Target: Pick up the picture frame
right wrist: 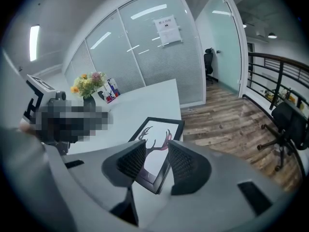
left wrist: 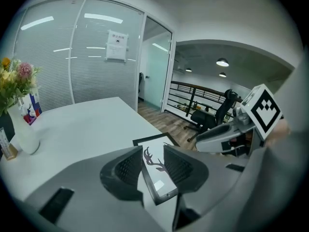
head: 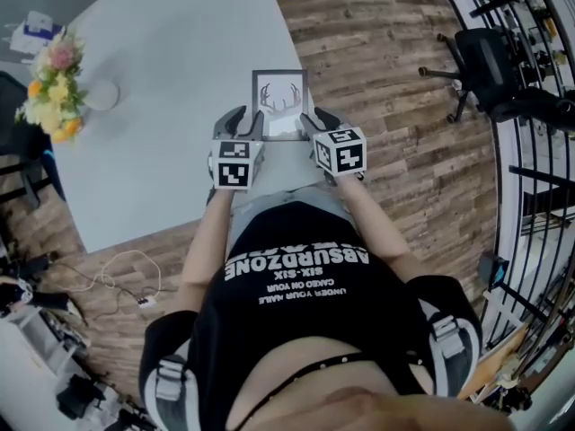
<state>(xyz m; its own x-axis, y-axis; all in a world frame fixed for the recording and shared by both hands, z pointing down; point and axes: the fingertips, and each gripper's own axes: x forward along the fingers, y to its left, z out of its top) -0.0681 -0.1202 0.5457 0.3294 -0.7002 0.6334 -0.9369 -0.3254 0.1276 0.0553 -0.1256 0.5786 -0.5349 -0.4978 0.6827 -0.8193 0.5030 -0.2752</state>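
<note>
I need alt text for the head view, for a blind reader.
A black-framed picture of deer antlers lies flat on the pale grey table; the left gripper and right gripper, fingers open, flank its near corners.

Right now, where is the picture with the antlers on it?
In the head view the picture frame lies flat on the white table, near its right edge, just ahead of the left claw and right claw.

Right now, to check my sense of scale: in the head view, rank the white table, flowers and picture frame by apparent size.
white table
flowers
picture frame
The last two look close, so their order is unsure.
</note>
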